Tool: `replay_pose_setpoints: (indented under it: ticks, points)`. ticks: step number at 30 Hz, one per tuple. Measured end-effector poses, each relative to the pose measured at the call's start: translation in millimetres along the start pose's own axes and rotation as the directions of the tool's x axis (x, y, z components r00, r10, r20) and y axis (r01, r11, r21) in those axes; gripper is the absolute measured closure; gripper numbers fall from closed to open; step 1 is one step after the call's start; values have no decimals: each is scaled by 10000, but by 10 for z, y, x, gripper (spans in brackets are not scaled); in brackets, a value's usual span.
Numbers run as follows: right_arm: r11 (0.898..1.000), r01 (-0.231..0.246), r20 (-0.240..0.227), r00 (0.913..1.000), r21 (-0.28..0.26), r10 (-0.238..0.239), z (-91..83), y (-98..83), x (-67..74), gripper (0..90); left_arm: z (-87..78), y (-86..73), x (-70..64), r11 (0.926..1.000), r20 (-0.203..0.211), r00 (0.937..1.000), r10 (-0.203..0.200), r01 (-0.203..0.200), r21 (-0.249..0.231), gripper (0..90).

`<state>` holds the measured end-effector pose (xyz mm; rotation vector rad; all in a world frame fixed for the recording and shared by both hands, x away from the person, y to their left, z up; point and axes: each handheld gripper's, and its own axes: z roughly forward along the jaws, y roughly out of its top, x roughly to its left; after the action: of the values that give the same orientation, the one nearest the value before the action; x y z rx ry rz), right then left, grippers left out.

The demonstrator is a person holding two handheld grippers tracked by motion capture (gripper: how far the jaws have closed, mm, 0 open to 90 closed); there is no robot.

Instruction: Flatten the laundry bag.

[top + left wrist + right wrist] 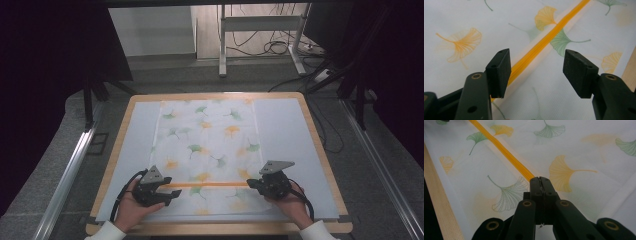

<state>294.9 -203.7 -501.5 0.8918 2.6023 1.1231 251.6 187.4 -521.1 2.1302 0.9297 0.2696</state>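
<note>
A white cloth (210, 145) printed with green and orange ginkgo leaves lies flat on the table. A thin orange strip (207, 185) crosses its near part from left to right. My left gripper (172, 192) is open at the strip's left end. In the left gripper view the orange strip (541, 43) runs between the spread jaws of the left gripper (539, 72), close beside the left pad (499, 72), and neither pad presses on it. My right gripper (252, 184) is shut at the strip's right end. In the right gripper view the orange strip (506, 152) runs straight into the closed tips of the right gripper (540, 180).
The cloth rests on a pale mat (290, 145) over a wooden table (320, 150), whose front edge is just behind my hands. Metal rails (70, 170) run along both sides of the table. A desk frame (260, 30) and cables stand on the floor beyond.
</note>
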Motion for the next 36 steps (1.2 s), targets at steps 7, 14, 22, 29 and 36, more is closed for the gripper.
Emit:
replay_pose_setpoints:
  ticks: [7, 14, 22, 29, 36]
  points:
    - [9999, 114, 30, 9999, -106, -114, -64, -36, 24, 888, 35, 87, -16, 9998, -73, 9998, 167, -167, -87, 388]
    - [10000, 76, 167, 9998, -37, -75, -109, -103, 28, 888, 53, 110, -27, 9996, -2, 9996, 294, -294, -51, 387]
    - [10000, 8, 133, 9999, -1, -8, -106, -120, 26, 888, 80, 158, -8, 9994, -41, 9995, 327, -328, -86, 387]
    - [10000, -20, 146, 9999, 69, 19, -111, -154, 53, 889, 101, 234, -14, 9994, -99, 9996, 282, -284, -222, 387]
    - [9998, -164, 219, 9996, 68, 163, -177, -244, 68, 888, 188, 426, -78, 9980, 52, 9986, 535, -533, -342, 379]
